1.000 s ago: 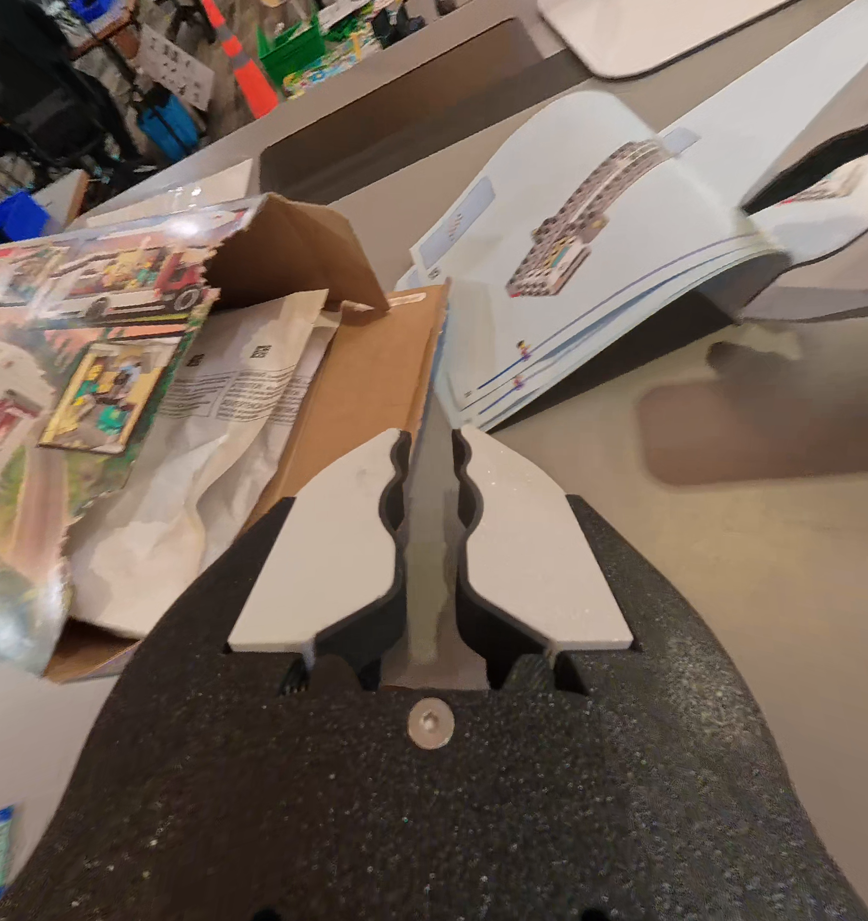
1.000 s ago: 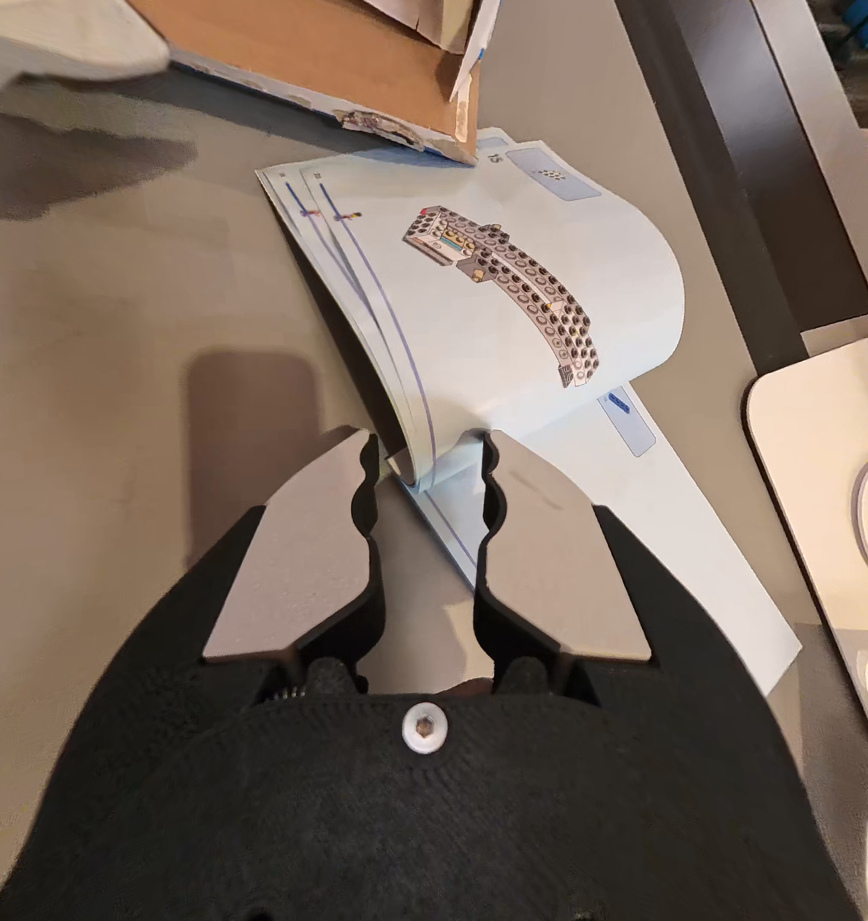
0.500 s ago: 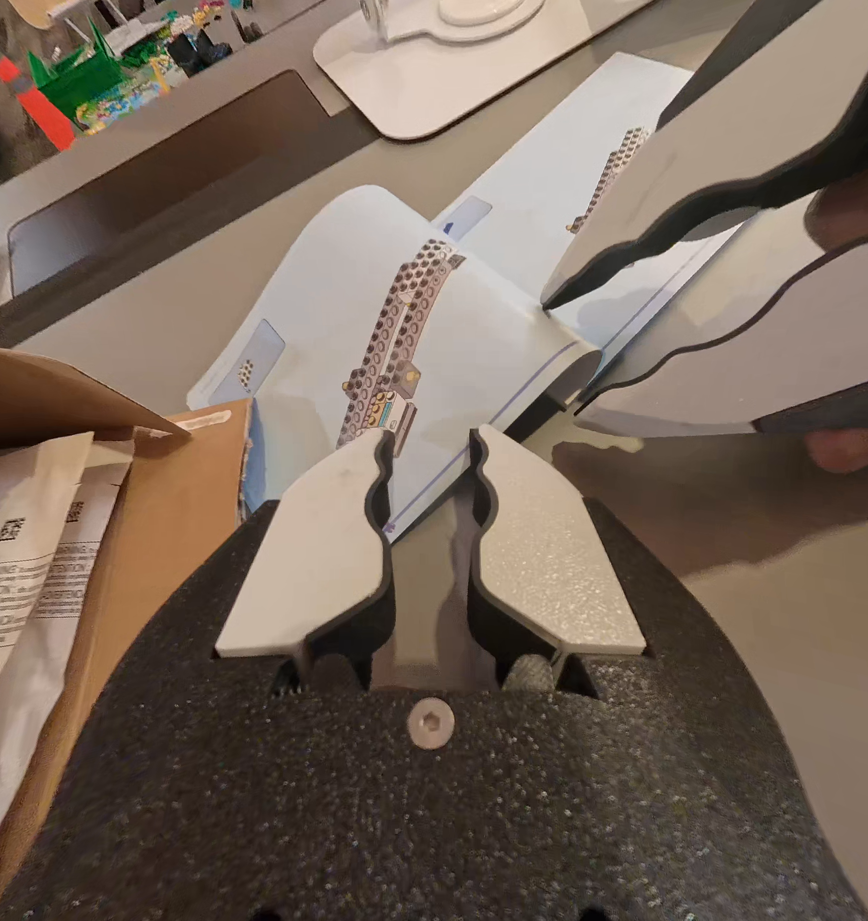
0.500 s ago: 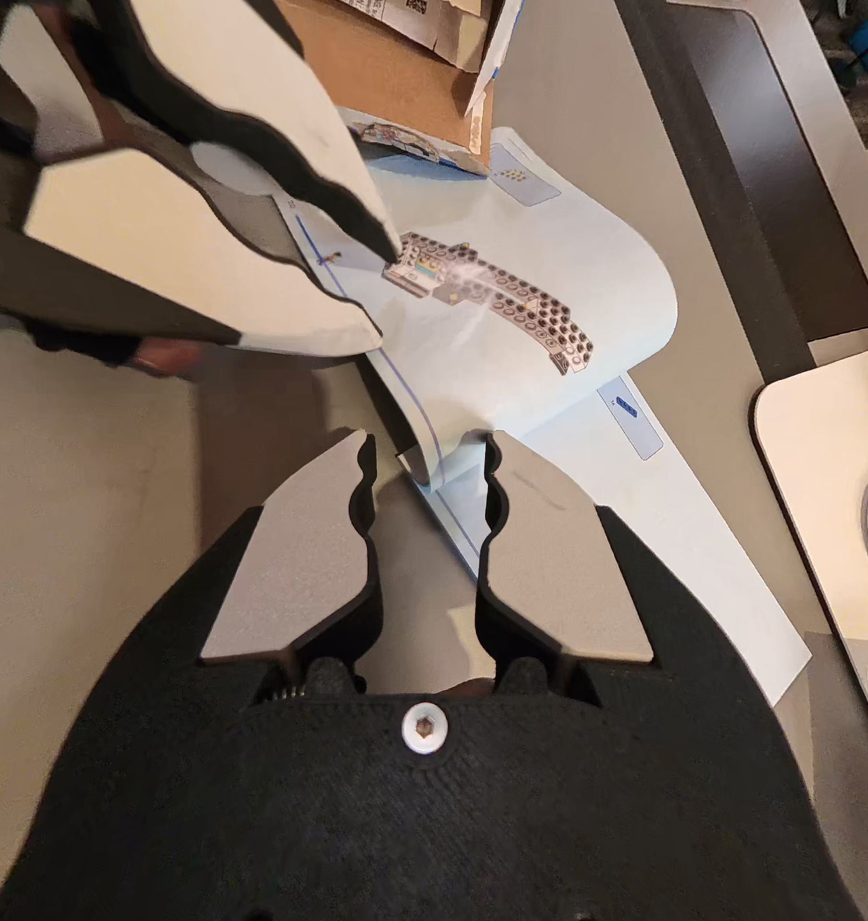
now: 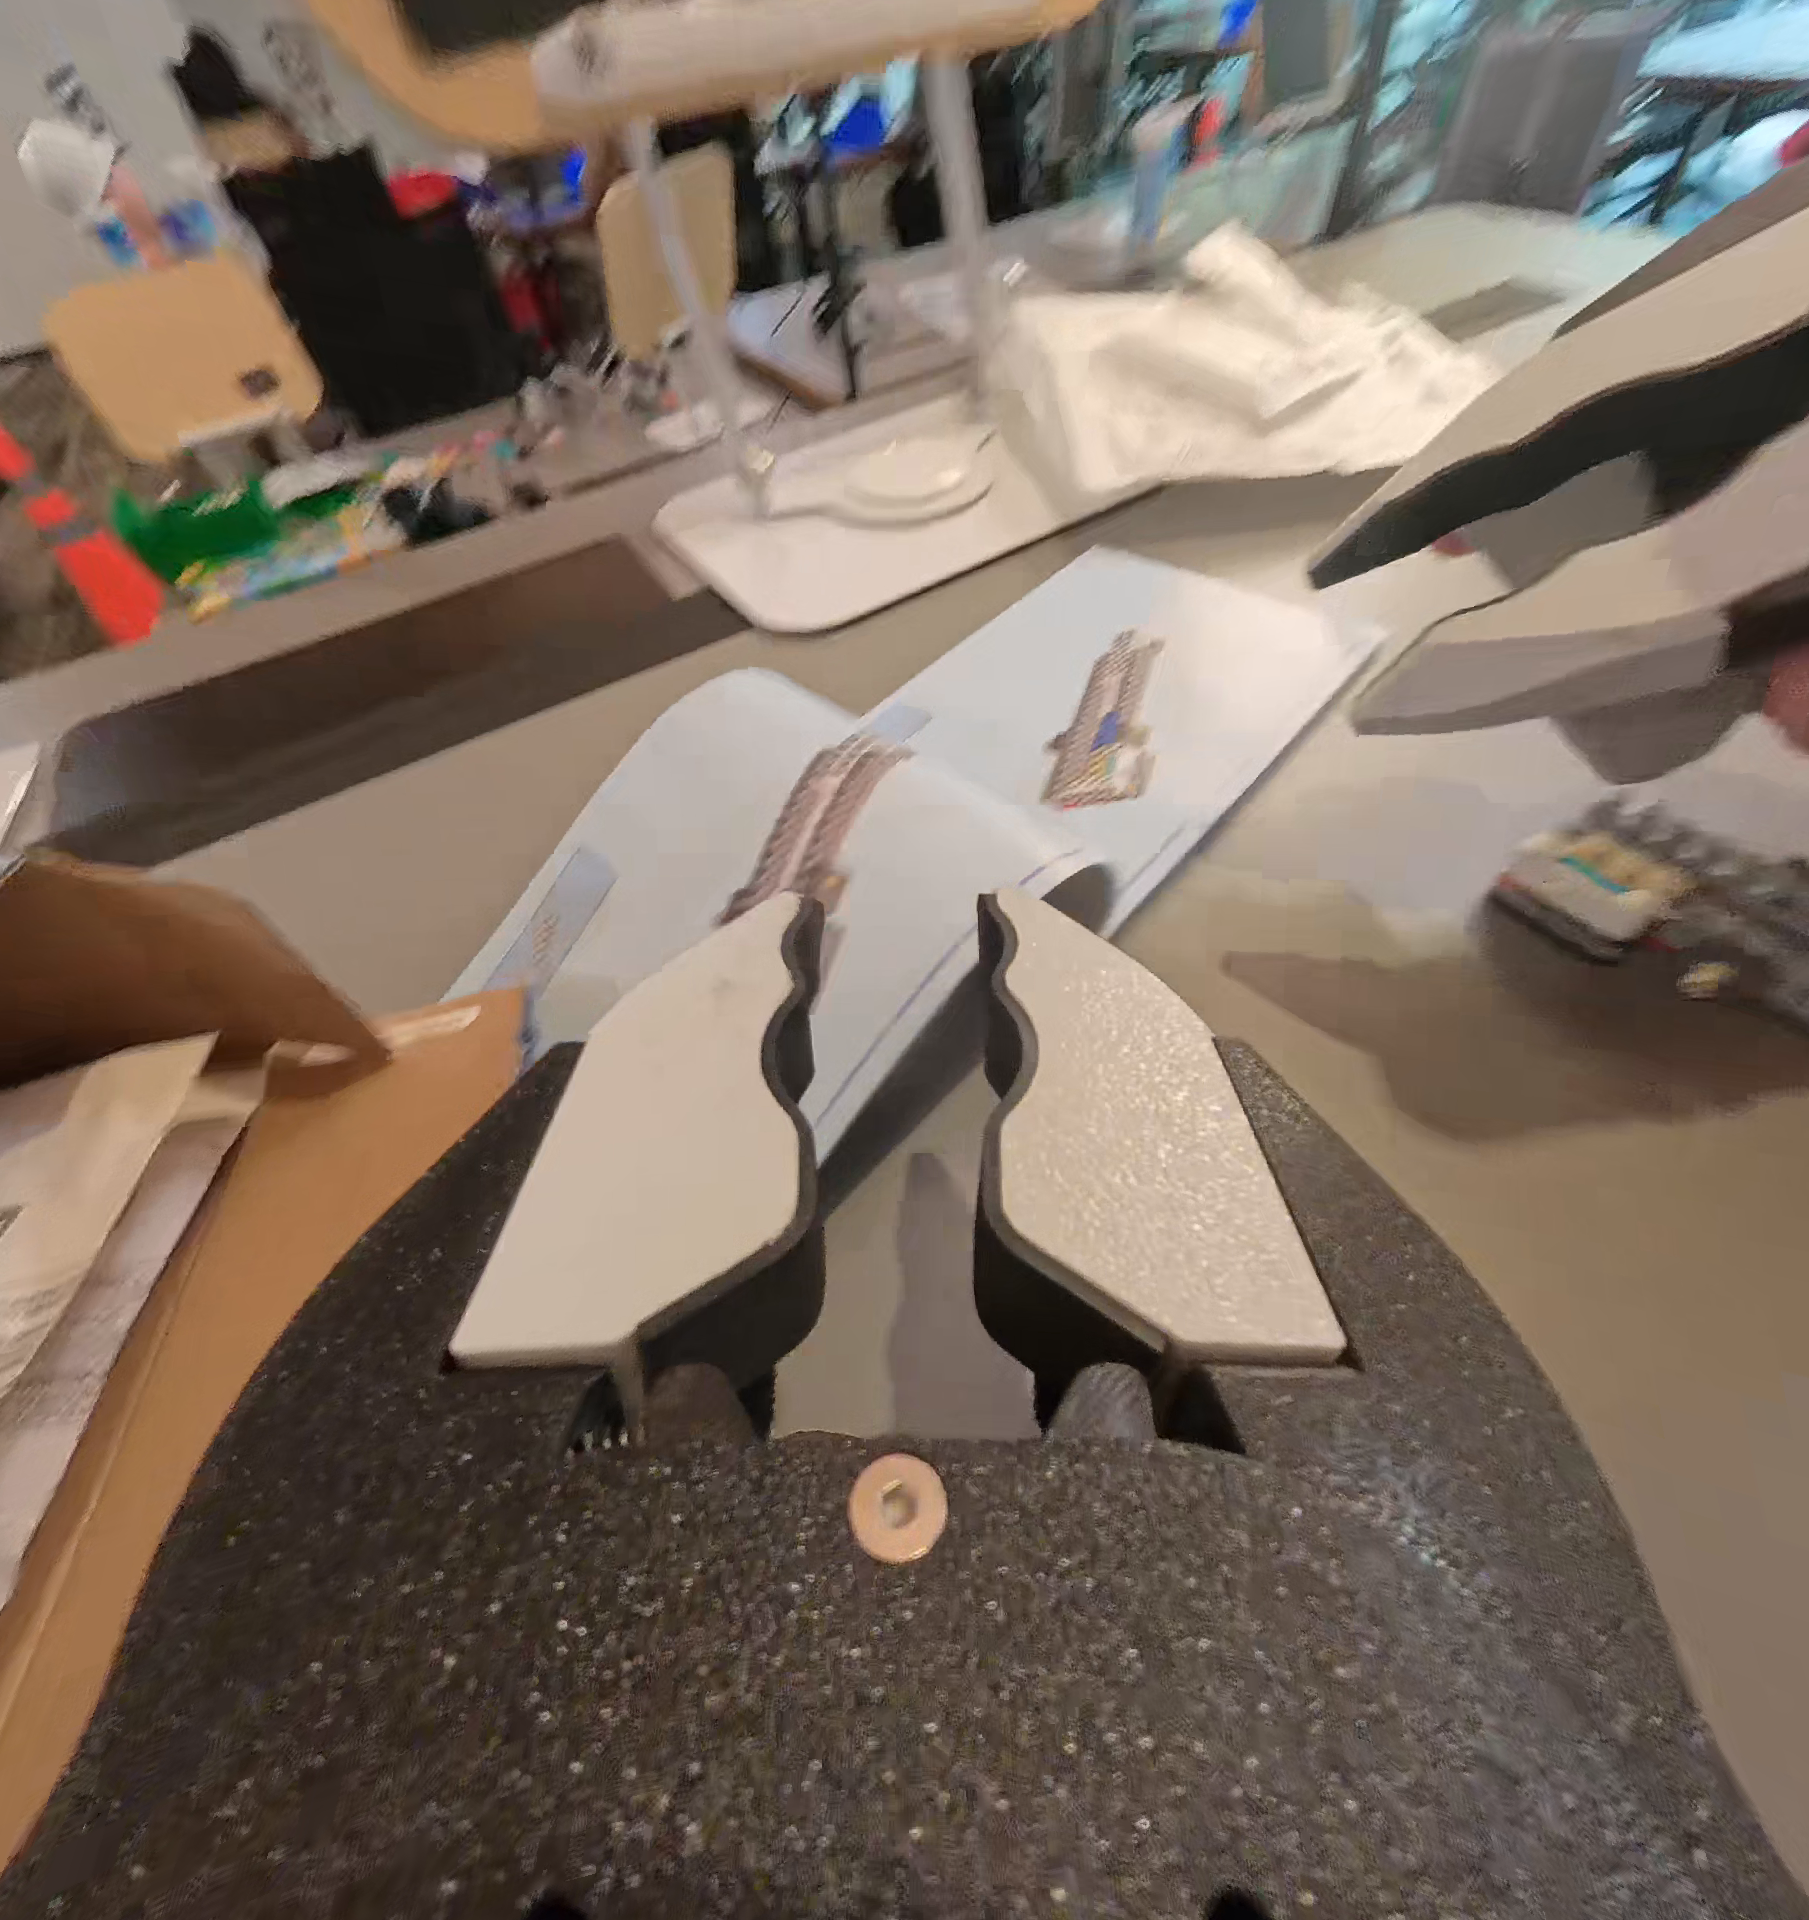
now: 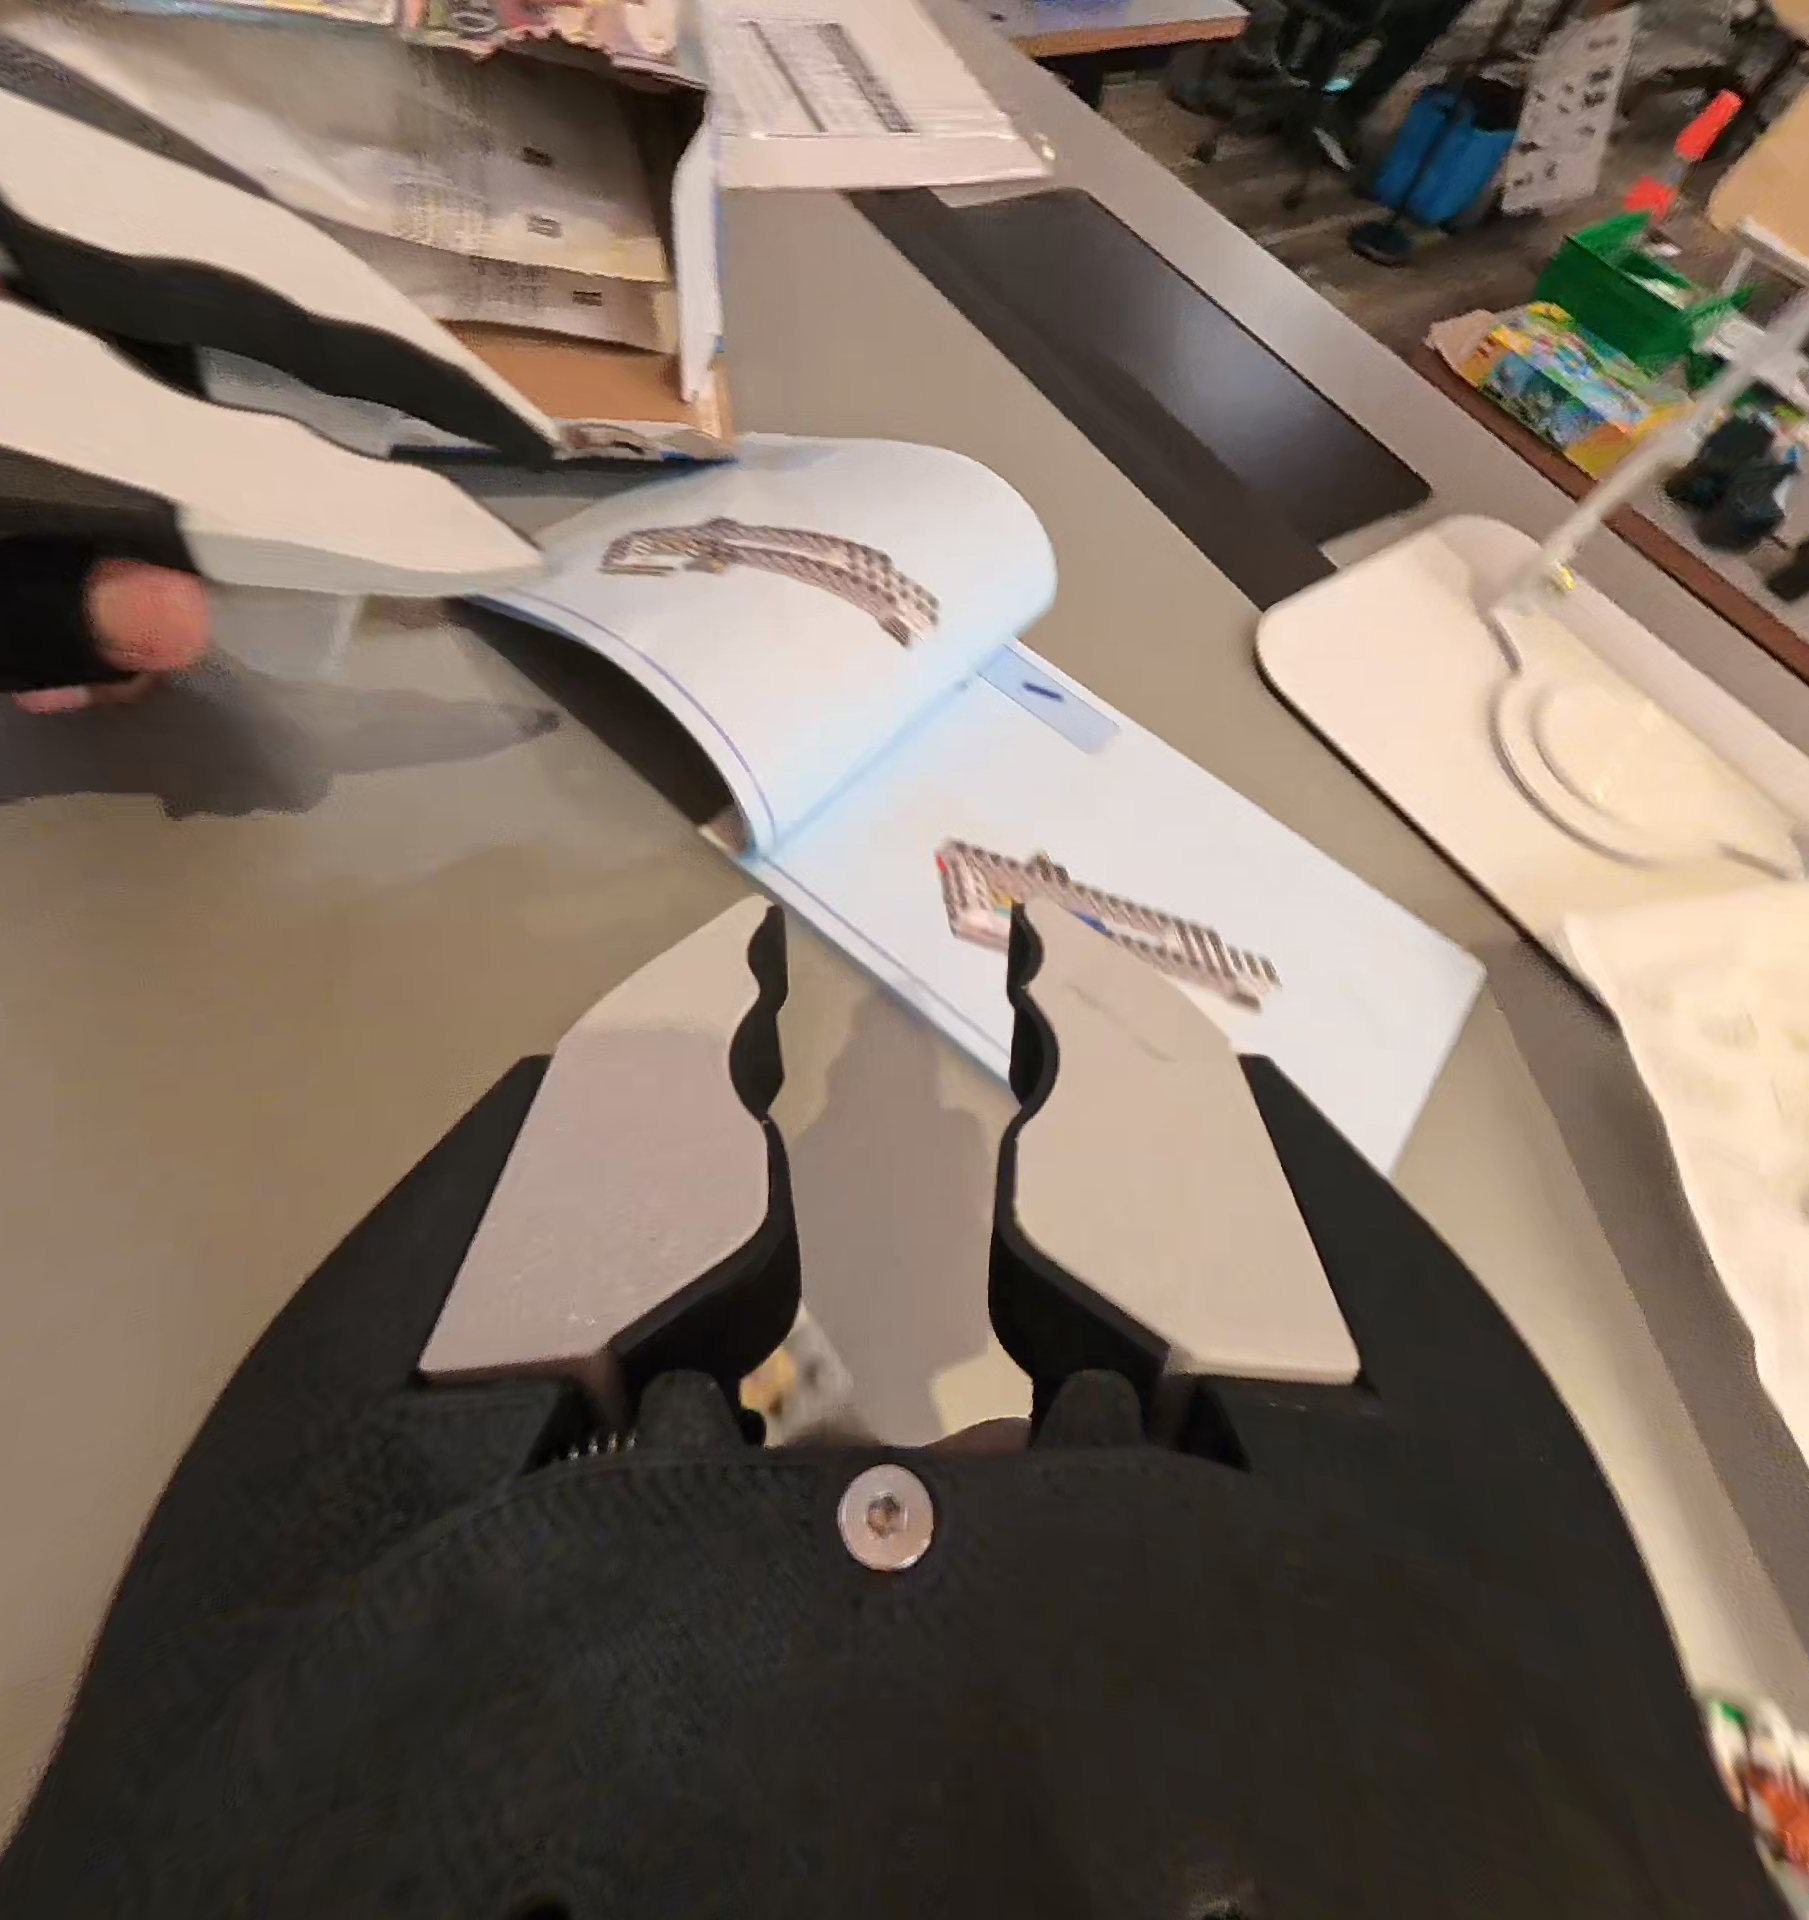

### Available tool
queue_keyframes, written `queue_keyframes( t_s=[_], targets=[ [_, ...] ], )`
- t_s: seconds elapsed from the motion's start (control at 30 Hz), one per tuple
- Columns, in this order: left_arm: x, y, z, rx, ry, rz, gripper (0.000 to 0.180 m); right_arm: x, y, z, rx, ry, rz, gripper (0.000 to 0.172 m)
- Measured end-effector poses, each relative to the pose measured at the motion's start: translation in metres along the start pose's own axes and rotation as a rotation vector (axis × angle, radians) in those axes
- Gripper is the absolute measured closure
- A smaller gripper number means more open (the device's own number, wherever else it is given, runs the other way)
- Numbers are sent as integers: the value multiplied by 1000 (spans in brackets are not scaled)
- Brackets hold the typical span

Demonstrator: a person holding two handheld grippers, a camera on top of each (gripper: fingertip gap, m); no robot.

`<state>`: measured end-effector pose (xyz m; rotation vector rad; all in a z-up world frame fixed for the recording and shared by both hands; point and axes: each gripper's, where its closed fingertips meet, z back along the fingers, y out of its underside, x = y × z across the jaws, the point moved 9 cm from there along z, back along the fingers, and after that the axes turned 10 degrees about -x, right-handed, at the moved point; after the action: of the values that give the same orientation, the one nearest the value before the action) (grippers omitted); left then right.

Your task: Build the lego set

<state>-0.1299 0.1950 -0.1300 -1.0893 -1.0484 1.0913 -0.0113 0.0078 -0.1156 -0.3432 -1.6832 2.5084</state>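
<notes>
Hovering both grippers over the open pale-blue booklet [image 6: 1139, 831] at centre frame on the desk [image 6: 256, 1039], I am keeping left gripper [image 5: 895, 914] and right gripper [image 6: 889, 925] jaws parted, gripping nothing.

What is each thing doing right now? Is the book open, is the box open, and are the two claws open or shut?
Instruction booklet: open, one page flat, the other arched up.
Cardboard box: open, flap up, paper bags inside.
Left claw: open, holding nothing, above the booklet's arched page.
Right claw: open, holding nothing, above the booklet's flat page.
Brick model: lying on the table, partly built.
</notes>
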Motion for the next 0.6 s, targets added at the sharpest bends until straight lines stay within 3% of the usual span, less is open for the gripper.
queue_keyframes(
  t_s=[0.17, 0.4, 0.6],
  targets=[
    [-41, -18, -15, -158, 197, 26, 152, -20, 29, 24, 21, 57, -61, 133],
    [-112, -47, -84, -302, 398, -81, 152, -29, 44, 21, -12, 20, -114, 134],
    [-110, -33, -83, -292, 413, -14, 152, -33, 45, 23, -36, 0, -162, 135]
  ],
)
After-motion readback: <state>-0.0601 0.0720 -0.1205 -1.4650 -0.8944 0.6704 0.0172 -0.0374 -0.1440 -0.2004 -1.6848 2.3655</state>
